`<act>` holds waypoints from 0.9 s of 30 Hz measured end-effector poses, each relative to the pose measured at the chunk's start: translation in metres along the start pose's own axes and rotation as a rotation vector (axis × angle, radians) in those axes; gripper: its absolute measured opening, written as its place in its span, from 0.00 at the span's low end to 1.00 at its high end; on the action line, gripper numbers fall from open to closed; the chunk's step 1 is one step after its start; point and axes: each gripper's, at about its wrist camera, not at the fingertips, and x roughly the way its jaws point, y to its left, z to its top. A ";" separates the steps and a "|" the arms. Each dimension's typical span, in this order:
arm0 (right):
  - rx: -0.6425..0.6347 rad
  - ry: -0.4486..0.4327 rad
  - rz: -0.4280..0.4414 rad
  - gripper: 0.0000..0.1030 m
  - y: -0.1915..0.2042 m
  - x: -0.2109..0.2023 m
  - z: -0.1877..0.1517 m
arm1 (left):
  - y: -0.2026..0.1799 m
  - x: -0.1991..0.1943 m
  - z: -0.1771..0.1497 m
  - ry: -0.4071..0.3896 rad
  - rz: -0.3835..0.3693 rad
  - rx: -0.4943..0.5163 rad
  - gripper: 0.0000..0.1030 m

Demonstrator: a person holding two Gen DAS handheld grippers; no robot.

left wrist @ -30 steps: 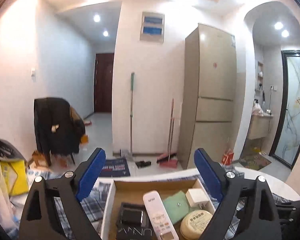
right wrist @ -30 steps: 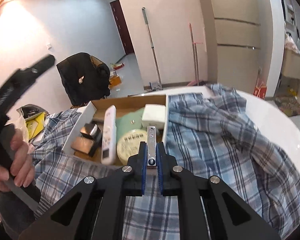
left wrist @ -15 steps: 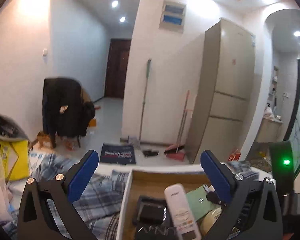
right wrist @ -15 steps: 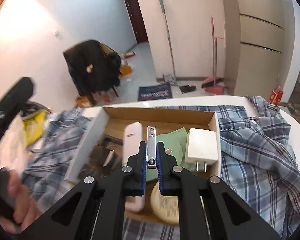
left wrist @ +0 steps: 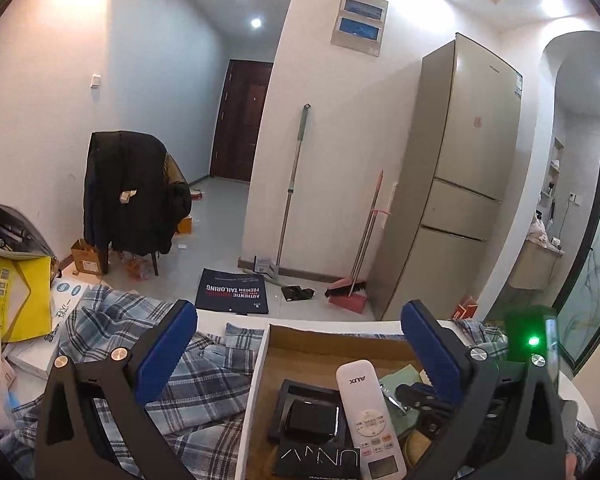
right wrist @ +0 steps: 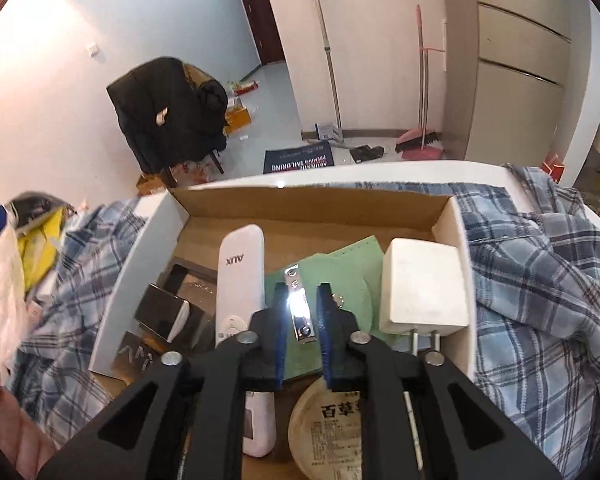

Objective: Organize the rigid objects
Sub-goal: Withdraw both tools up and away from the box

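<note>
Right gripper (right wrist: 300,312) jaws just parting, nail clipper (right wrist: 298,306) lying loose between them inside the cardboard box (right wrist: 160,216), beside remote (right wrist: 240,276) and charger (right wrist: 422,286); left gripper (left wrist: 296,344) gaping empty.

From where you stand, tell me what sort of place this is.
Most likely a lived-in home, by a kitchen or entry hall: a tall fridge, a broom and dustpan against the wall, and a jacket-draped chair.

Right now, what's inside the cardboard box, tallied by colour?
White: 2, the AUX remote and the charger plug
Green: 1, the pouch
Black: 2, the small case and the flat UNNY box
Tan: 1, the round tin
Silver: 1, the nail clipper
Total: 7
</note>
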 end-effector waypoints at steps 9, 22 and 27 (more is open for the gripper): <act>-0.050 -0.234 -0.110 0.14 0.018 -0.096 -0.005 | -0.014 -0.072 0.039 -0.193 -0.052 0.027 1.00; -0.135 -0.567 -0.121 0.43 0.031 -0.259 -0.040 | -0.050 -0.206 0.059 -0.430 -0.208 0.041 1.00; -0.121 -0.680 -0.076 0.90 0.033 -0.300 -0.063 | -0.074 -0.256 0.036 -0.523 -0.139 0.178 1.00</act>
